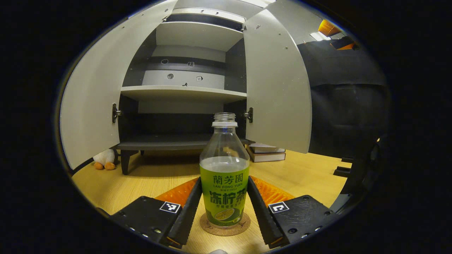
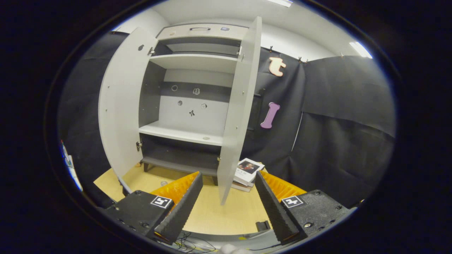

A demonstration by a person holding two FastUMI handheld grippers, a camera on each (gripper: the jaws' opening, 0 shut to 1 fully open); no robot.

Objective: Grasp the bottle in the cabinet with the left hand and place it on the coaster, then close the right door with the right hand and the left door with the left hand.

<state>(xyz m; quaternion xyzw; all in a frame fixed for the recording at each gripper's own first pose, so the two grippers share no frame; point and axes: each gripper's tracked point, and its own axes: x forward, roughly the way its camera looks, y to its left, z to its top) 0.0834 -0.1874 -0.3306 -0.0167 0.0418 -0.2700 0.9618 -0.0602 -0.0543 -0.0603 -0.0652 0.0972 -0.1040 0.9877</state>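
Standing on the coaster (image 1: 225, 225), the bottle (image 1: 224, 176) sits between your left tongs (image 1: 224, 208), which flank it without clearly pinching. Withdraw crookedly and you tip it. Your right tongs (image 2: 227, 201) gape empty near the right door (image 2: 236, 116).

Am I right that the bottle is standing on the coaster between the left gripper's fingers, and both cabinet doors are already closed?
Not quite. The bottle does stand on the coaster between the left gripper's fingers, but both doors are open: the left gripper view shows the left door and right door swung wide, with bare shelves between them.
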